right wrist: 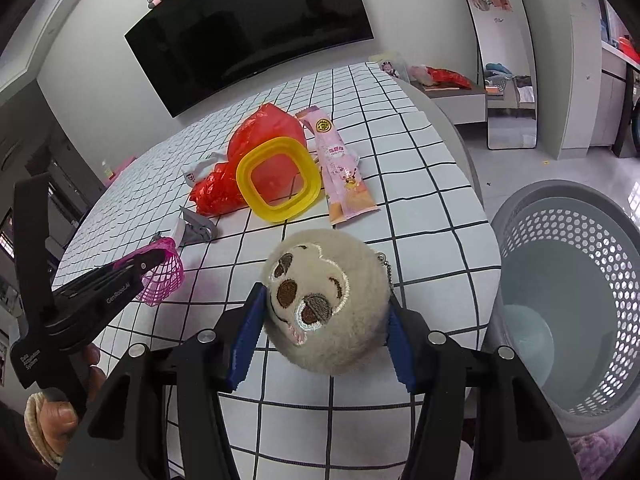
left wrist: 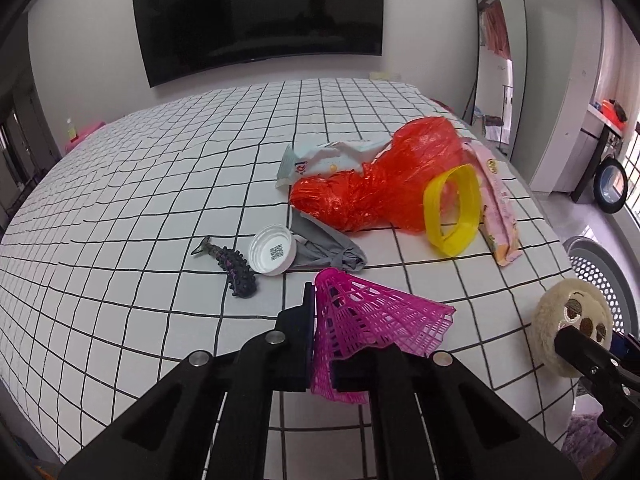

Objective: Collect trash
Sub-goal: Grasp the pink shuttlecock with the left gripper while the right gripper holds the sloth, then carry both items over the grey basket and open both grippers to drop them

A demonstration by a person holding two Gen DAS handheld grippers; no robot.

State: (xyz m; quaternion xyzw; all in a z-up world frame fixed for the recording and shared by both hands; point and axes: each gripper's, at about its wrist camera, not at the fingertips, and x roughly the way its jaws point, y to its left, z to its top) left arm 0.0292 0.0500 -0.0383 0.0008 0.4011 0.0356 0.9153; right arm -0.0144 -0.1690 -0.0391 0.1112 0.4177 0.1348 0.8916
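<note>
My left gripper is shut on a pink plastic mesh cup, held just above the checked table; it also shows in the right wrist view. My right gripper is shut on a round beige plush face toy, near the table's right edge; the toy also shows in the left wrist view. On the table lie a red plastic bag, a yellow square ring, a pink snack wrapper, a white wrapper, a white cap, a grey cloth and a dark spiky toy.
A grey perforated basket stands on the floor right of the table, with a pale round lid inside. A black TV hangs on the far wall. A standing mirror leans at the right.
</note>
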